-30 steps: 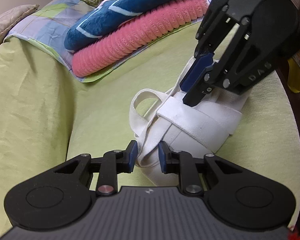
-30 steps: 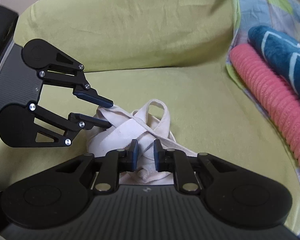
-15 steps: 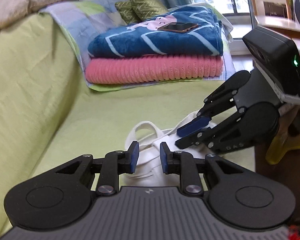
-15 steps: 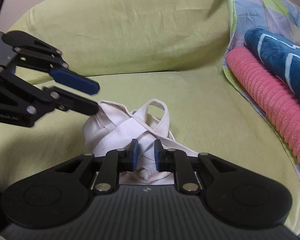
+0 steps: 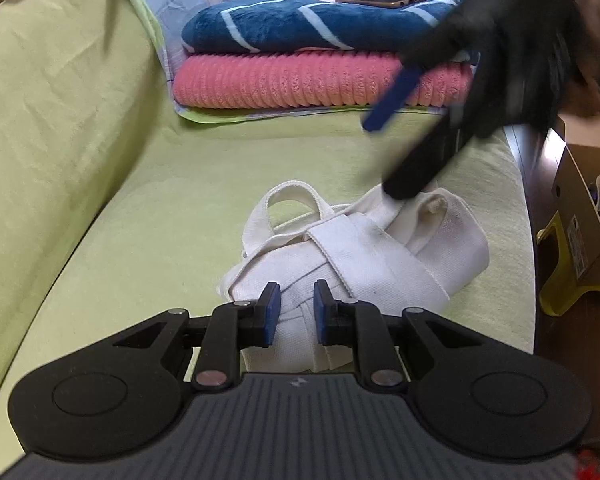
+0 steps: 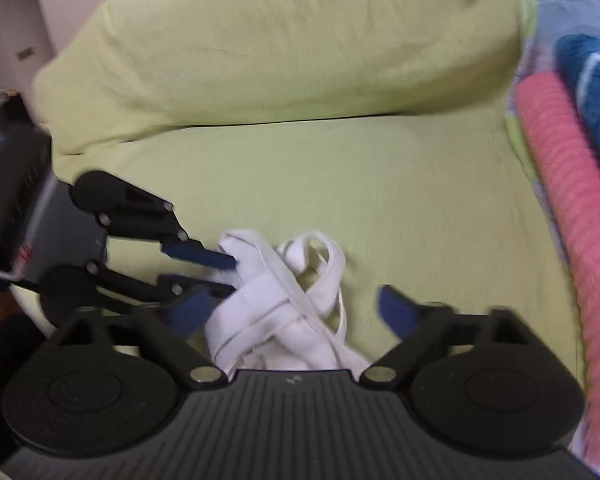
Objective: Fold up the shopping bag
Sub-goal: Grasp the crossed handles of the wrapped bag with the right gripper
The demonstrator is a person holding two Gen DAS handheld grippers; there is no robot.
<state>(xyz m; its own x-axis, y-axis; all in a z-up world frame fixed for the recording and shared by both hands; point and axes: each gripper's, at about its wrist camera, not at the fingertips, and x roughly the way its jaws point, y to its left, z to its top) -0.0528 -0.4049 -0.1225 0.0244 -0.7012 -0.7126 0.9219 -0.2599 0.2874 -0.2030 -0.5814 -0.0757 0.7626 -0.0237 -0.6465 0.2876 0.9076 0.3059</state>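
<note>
The white shopping bag [image 5: 340, 248] lies at the centre of the left wrist view, on the green sofa seat [image 5: 172, 216], already rolled into a compact bundle with its straps crossed over the top and one handle loop [image 5: 290, 200] sticking up behind. The left gripper [image 5: 294, 312] sits at lower centre, its pads narrowed onto the near end of the bundle, apparently pinching the cloth. The right gripper [image 6: 292, 312], low in its own view, is spread wide with nothing between its fingers. Judging by this, the folding and wrapping look nearly finished; tucking the loose loop and letting go seem to remain.
</note>
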